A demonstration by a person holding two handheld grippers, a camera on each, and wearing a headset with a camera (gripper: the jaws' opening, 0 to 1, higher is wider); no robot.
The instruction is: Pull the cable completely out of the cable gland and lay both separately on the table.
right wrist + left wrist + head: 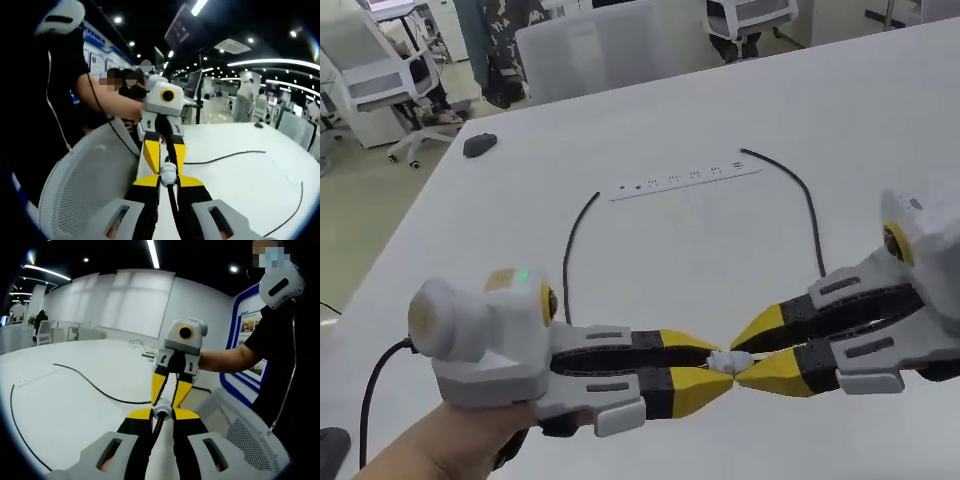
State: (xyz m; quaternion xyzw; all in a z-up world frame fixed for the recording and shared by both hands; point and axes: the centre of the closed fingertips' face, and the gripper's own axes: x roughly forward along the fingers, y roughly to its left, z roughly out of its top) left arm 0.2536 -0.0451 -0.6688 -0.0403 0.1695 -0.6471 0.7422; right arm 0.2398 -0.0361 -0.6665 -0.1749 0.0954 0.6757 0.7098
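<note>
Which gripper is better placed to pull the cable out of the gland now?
Probably the right gripper: the left gripper pinches the white cable gland at its tips, while the black cable runs back between the right's jaws.

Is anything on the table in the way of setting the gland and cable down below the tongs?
Nothing visible does. The gland, between left tongs and right tongs, hangs over bare table; power strip lies farther off.

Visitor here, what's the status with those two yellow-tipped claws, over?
Left gripper and right gripper shut, tip to tip. Small white plastic cable gland pinched between, thin black cable still threaded through. Long white power strip lies farther back, apart.
</note>
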